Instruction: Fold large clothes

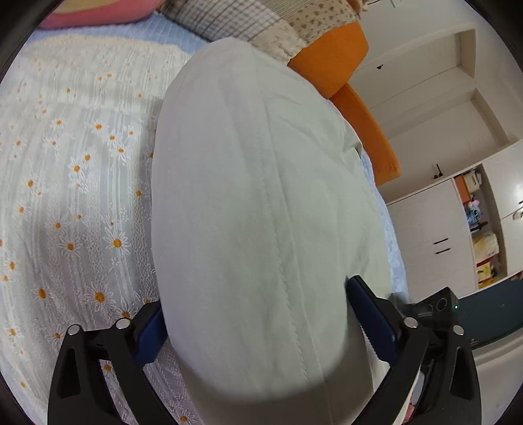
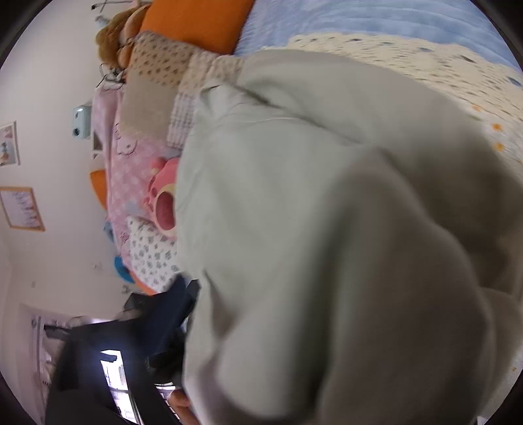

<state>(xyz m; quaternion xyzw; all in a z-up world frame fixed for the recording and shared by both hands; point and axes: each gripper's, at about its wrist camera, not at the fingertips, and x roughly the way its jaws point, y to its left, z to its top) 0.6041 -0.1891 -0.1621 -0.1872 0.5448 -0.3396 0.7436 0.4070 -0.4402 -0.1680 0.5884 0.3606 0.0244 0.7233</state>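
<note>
On the bed (image 1: 81,39), over a white cover with small daisies (image 1: 75,202), lies the large pale green garment (image 1: 255,183), already laid as a long folded band that runs from the near edge toward the far pillows (image 1: 228,23). In the left wrist view the left claw (image 1: 255,323) stands wide apart, one blue pad (image 1: 152,336) at the left border of the band and the other at the right border; the cloth bulges up between them, and the pads seem to stay beside it without pressing, so I judge this claw released, probably placed there to take the near end across its full width. In the right wrist view the garment (image 2: 327,212) hangs very close to the lens and covers almost everything. Only one dark finger (image 2: 170,314) of the right claw (image 2: 209,327) shows at the left of the cloth; the other is hidden, so I cannot tell if it is grasping. The cloth near it looks raised and bunched, perhaps lifted for the next fold.
</note>
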